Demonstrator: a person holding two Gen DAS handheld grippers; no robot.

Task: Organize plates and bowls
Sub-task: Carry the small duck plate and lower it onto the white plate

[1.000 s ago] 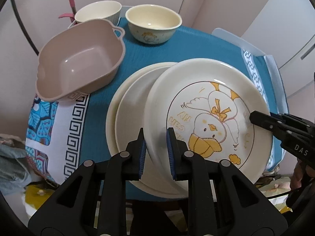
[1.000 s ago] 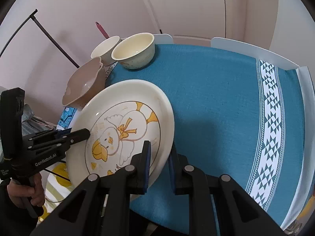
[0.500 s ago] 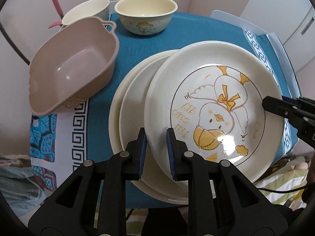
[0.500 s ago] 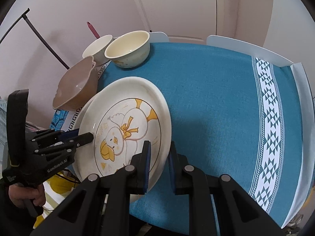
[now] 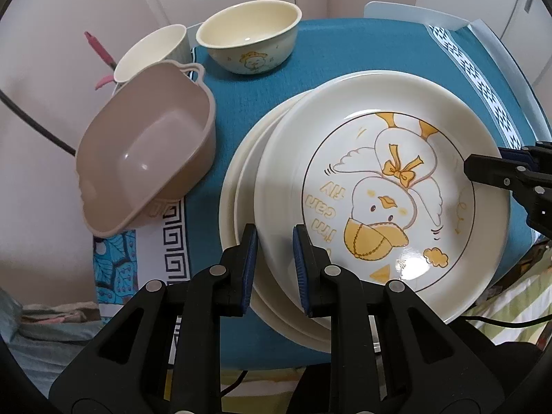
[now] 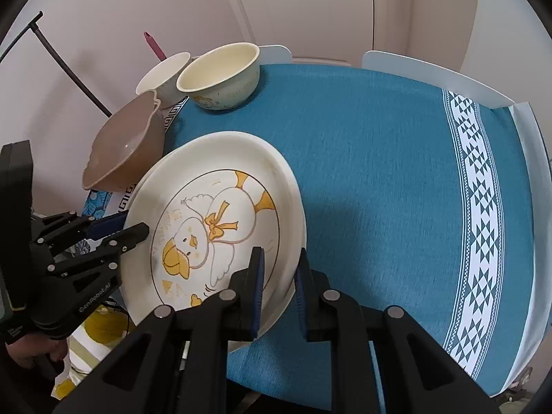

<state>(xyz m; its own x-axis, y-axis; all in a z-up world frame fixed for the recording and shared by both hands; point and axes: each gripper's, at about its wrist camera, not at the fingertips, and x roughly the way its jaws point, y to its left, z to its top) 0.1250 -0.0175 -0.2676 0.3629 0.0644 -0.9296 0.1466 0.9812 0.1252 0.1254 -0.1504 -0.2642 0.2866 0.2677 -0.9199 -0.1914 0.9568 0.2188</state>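
Note:
A cream plate with a yellow duck drawing (image 5: 379, 186) lies on top of two plain cream plates (image 5: 241, 179), offset to the right on the blue tablecloth. My left gripper (image 5: 274, 262) is shut on the duck plate's near rim. My right gripper (image 6: 279, 276) is shut on the opposite rim of the duck plate (image 6: 214, 220); it shows in the left wrist view as black fingers (image 5: 496, 172) at the right. A cream bowl with a duck print (image 5: 248, 41) and a plain cream bowl (image 5: 151, 51) stand at the back.
A beige plastic basin (image 5: 145, 158) leans tilted at the table's left edge, next to the plates. The blue tablecloth (image 6: 379, 158) with a white patterned band (image 6: 479, 214) spreads to the right. A black rod and a pink handle (image 6: 153, 45) stand by the wall.
Both grippers have lowered the duck plate, still held, closer onto the plain plates. Its tilt has flattened and it sits more to the left over the stack.

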